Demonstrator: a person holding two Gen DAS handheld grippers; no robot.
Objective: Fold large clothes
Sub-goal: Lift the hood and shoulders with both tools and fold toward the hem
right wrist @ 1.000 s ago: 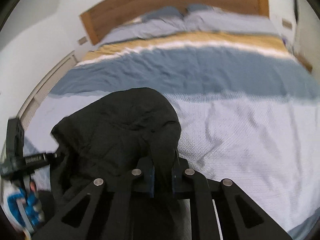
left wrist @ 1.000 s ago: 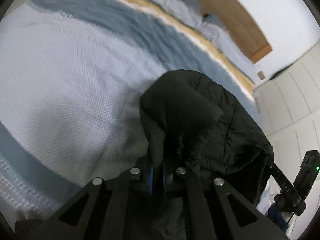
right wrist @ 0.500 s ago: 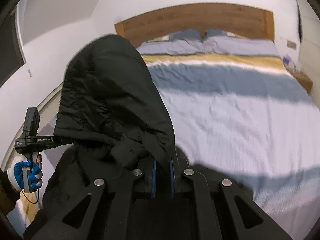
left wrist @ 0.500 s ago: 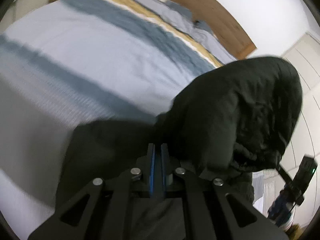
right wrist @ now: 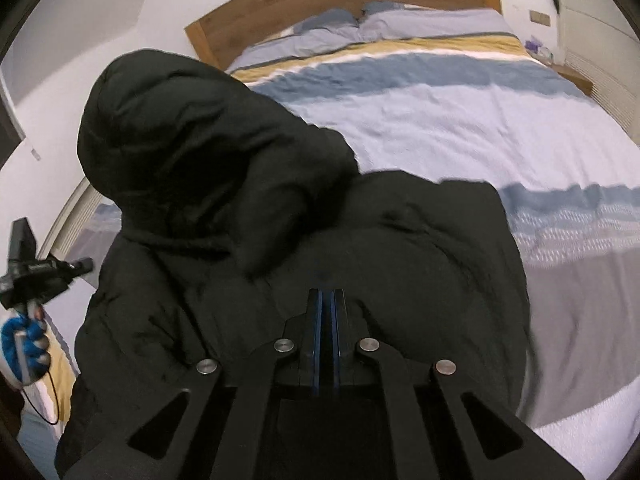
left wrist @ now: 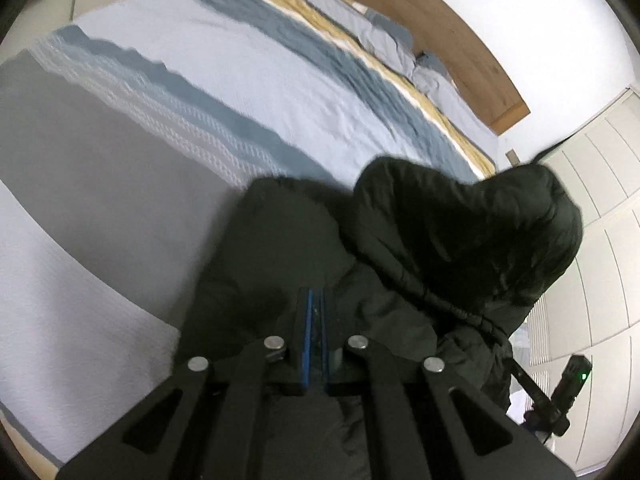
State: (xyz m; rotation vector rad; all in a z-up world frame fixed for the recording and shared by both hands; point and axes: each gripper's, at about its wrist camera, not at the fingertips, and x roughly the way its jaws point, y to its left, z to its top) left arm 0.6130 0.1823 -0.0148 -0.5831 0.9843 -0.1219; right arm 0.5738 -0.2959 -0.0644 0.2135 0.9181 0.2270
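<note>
A black hooded puffer jacket [left wrist: 448,240] hangs between my two grippers above the foot of the bed. In the left wrist view my left gripper [left wrist: 314,300] is shut on the jacket's fabric near the collar, with the hood bulging up to the right. In the right wrist view my right gripper [right wrist: 328,300] is likewise shut on the jacket [right wrist: 420,240], and the hood [right wrist: 180,132] stands up at the left. A gloved hand [right wrist: 24,344] at the far left holds the other tool. The jacket's lower part is hidden below both tools.
The bed [right wrist: 460,120] has a striped cover in pale blue, blue, yellow and grey, with pillows against a wooden headboard [right wrist: 320,4]. A bedside table [right wrist: 576,78] stands at the far right. White wardrobe doors [left wrist: 600,200] line the right side in the left wrist view.
Both grippers have pulled back from the middle of the bed toward its foot, carrying the jacket. The jacket has come up off the cover and more of its body now shows.
</note>
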